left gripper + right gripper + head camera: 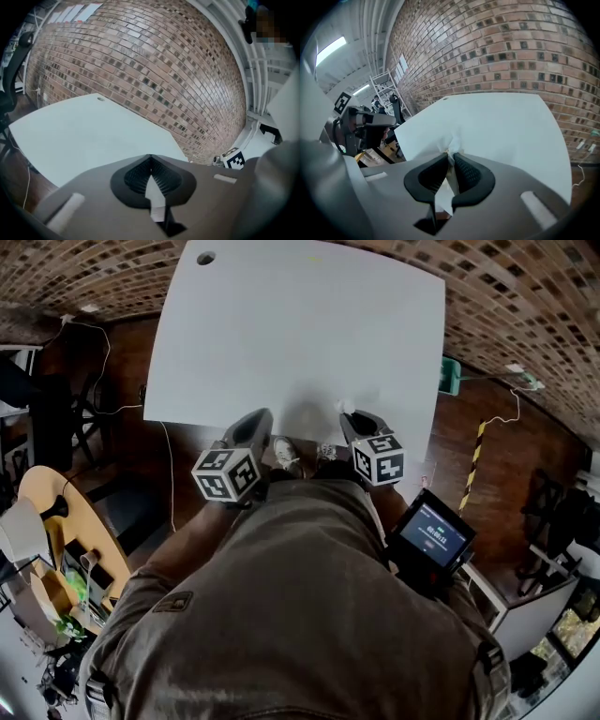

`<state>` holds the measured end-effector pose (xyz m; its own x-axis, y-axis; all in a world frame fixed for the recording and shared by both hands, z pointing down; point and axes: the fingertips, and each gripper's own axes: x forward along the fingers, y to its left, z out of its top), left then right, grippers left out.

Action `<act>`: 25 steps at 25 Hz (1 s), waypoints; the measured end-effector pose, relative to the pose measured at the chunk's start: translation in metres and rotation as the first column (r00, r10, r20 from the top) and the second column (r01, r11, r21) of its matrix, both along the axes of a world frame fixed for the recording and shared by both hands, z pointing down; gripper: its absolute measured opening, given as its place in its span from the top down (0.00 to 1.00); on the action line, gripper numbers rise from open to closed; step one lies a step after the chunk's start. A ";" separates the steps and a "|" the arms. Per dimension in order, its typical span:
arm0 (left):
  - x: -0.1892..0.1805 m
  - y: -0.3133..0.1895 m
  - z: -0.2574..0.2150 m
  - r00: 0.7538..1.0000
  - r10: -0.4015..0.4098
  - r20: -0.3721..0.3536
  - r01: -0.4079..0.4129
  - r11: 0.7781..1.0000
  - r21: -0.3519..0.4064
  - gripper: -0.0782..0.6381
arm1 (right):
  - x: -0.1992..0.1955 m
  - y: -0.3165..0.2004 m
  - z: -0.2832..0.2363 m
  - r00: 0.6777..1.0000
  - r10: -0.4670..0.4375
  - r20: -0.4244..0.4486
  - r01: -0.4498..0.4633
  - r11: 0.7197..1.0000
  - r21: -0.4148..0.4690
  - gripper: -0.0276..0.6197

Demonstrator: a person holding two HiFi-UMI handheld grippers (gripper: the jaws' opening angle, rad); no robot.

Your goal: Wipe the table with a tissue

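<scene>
The white table fills the upper middle of the head view, and both grippers are held at its near edge. My right gripper is shut on a crumpled white tissue, which pokes out past its tips above the table. In the head view the tissue is a small white tuft at the table's near edge. My left gripper is shut with nothing in it; its tips meet above the table.
A round cable hole sits near the table's far left corner. A brick wall stands behind the table. On the floor around are a green object, a device with a lit screen, and a cluttered round wooden table.
</scene>
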<state>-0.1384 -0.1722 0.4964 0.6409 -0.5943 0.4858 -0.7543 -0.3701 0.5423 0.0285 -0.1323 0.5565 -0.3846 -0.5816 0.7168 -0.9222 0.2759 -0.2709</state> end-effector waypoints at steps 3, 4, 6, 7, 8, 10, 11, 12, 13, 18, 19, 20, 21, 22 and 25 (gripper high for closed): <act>0.002 -0.001 -0.003 1.000 0.020 -0.019 -0.020 1.000 0.016 0.89 | -0.002 0.005 -0.016 1.000 0.031 -0.002 -0.031 0.999 0.036 0.88; 0.003 -0.001 -0.003 0.999 0.027 -0.024 -0.026 0.999 0.022 0.89 | -0.003 0.007 -0.020 0.999 0.038 -0.001 -0.038 0.998 0.045 0.88; 0.006 0.000 -0.003 0.999 0.040 -0.028 -0.039 0.999 0.032 0.89 | -0.005 0.012 -0.027 0.999 0.053 0.007 -0.053 0.997 0.063 0.88; 0.007 0.002 -0.004 0.998 0.046 -0.030 -0.045 0.998 0.037 0.89 | -0.005 0.015 -0.031 0.998 0.061 0.012 -0.061 0.995 0.074 0.88; 0.009 0.003 -0.005 0.998 0.051 -0.031 -0.049 0.998 0.041 0.89 | -0.005 0.017 -0.036 0.997 0.069 0.016 -0.070 0.994 0.087 0.88; 0.013 0.007 -0.009 0.998 0.053 -0.033 -0.052 0.997 0.053 0.89 | -0.002 0.020 -0.046 0.996 0.086 0.028 -0.088 0.989 0.119 0.88; 0.014 0.010 -0.012 0.998 0.052 -0.032 -0.050 0.997 0.060 0.89 | 0.000 0.022 -0.051 0.995 0.093 0.036 -0.097 0.986 0.136 0.88; 0.016 0.013 -0.015 0.998 0.051 -0.030 -0.049 0.996 0.069 0.89 | 0.001 0.023 -0.056 0.994 0.098 0.044 -0.104 0.983 0.153 0.88; 0.018 0.016 -0.018 0.998 0.050 -0.026 -0.048 0.996 0.080 0.89 | 0.003 0.025 -0.061 0.994 0.100 0.052 -0.107 0.980 0.170 0.88; 0.028 0.038 -0.027 0.999 0.025 0.020 -0.027 0.994 0.103 0.89 | 0.011 0.040 -0.087 0.993 0.081 0.088 -0.101 0.962 0.253 0.88; 0.032 0.044 -0.027 1.000 0.013 0.027 -0.016 0.995 0.101 0.89 | 0.015 0.045 -0.092 0.993 0.078 0.094 -0.101 0.958 0.267 0.88; 0.035 0.051 -0.028 0.999 0.001 0.033 -0.005 0.995 0.100 0.89 | 0.019 0.051 -0.096 0.992 0.075 0.100 -0.101 0.955 0.279 0.88; 0.040 0.058 -0.030 0.999 -0.008 0.039 0.004 0.995 0.103 0.89 | 0.024 0.058 -0.100 0.992 0.073 0.106 -0.101 0.952 0.290 0.88; 0.045 0.067 -0.032 0.999 -0.013 0.045 0.008 0.994 0.111 0.89 | 0.029 0.065 -0.103 0.991 0.071 0.115 -0.102 0.949 0.299 0.88; 0.062 0.097 -0.038 0.997 -0.018 0.071 0.008 0.989 0.146 0.89 | 0.044 0.094 -0.112 0.988 0.063 0.141 -0.106 0.941 0.321 0.88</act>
